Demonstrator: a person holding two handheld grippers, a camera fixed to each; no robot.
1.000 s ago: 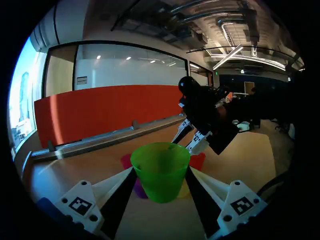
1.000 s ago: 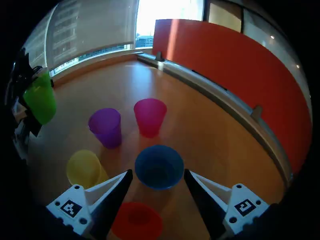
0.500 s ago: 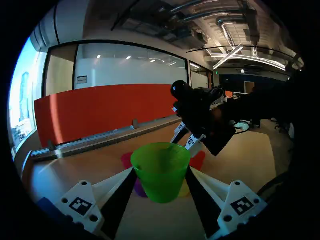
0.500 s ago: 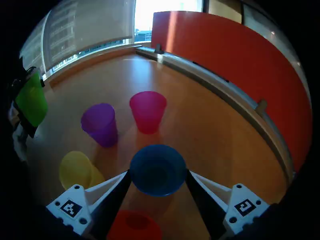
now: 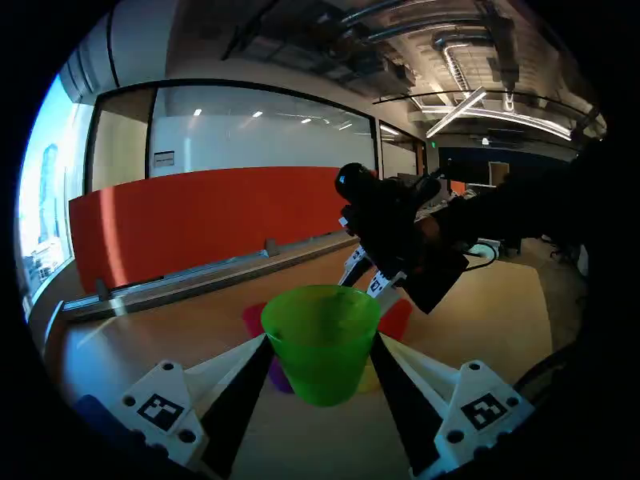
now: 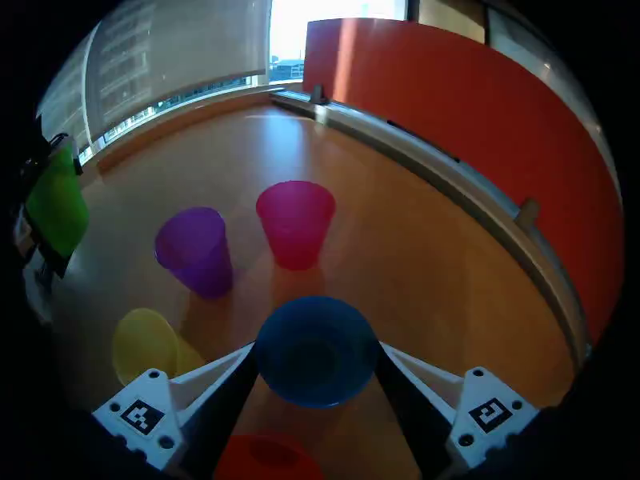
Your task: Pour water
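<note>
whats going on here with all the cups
A person works two handheld tools over a wooden table. The left tool grips a translucent green plastic cup, upright. The right tool is shut on a blue plastic cup. A purple cup, a magenta cup, a yellow cup and a red cup sit nearby on the table. Nothing is being poured yet.

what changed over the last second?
The right claw moved in and closed around the blue cup, fingers now against both sides. The left claw kept holding the green cup; purple cup, pink cup, yellow cup and red cup stayed put.
</note>
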